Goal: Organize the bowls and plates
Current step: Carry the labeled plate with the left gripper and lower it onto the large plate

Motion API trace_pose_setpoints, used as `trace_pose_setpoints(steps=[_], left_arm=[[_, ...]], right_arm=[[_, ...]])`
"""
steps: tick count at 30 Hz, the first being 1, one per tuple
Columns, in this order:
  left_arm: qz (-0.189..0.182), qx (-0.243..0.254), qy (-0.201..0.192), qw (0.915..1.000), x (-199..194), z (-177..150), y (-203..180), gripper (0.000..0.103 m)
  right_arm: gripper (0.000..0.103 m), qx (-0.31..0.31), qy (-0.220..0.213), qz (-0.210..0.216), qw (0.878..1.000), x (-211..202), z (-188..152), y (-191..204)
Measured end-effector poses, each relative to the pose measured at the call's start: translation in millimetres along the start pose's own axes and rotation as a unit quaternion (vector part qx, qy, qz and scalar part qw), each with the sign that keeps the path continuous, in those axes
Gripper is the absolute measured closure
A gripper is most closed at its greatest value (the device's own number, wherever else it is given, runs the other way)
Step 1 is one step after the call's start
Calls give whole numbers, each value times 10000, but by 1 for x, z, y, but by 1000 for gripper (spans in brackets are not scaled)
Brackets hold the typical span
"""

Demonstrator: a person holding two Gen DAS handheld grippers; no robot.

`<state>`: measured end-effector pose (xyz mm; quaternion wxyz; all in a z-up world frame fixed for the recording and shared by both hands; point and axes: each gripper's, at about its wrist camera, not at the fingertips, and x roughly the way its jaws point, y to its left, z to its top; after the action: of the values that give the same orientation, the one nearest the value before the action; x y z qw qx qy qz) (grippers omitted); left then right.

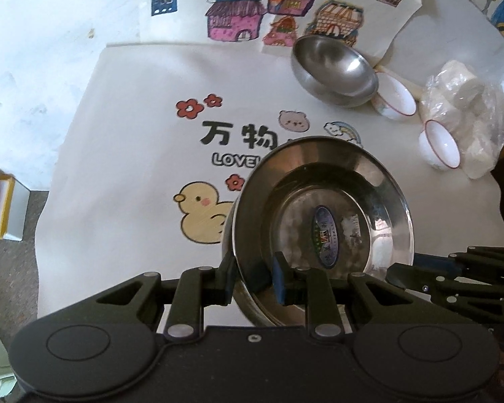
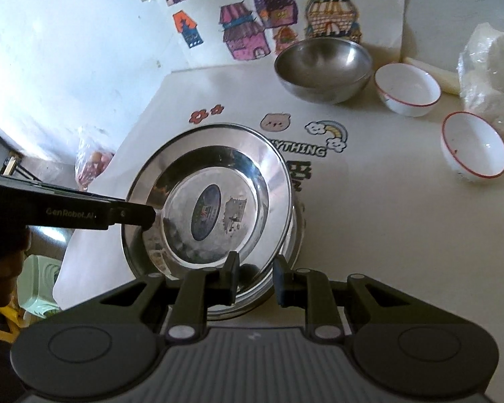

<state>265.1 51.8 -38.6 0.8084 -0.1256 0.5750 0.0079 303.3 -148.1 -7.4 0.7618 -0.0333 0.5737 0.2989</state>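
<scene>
A shiny steel plate (image 1: 322,208) with an oval sticker sits tilted on top of another steel plate (image 2: 295,231). My left gripper (image 1: 253,277) is shut on the top plate's near rim, one finger under and one inside. It shows from the side in the right wrist view (image 2: 141,216). My right gripper (image 2: 254,277) straddles the same plate's (image 2: 211,198) near rim with its jaws a little apart. A steel bowl (image 1: 334,69) (image 2: 322,67) and two white red-rimmed bowls (image 1: 394,95) (image 1: 440,147) (image 2: 408,89) (image 2: 473,146) stand farther back on the right.
A white cloth (image 1: 127,154) with a duck and printed words covers the table. Paper with drawn houses (image 1: 238,10) lies at the back. A plastic bag of white items (image 1: 463,107) sits at the far right. A small box (image 1: 3,208) is off the left edge.
</scene>
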Motion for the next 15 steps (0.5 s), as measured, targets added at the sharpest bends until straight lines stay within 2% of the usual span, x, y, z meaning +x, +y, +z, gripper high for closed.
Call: trace_pose_setpoints(steps=[15], left_arm=[[169,104,263,9995,13,-4,2,79]], right_arm=[[79,89,222,-30,9997,19,-1,3]])
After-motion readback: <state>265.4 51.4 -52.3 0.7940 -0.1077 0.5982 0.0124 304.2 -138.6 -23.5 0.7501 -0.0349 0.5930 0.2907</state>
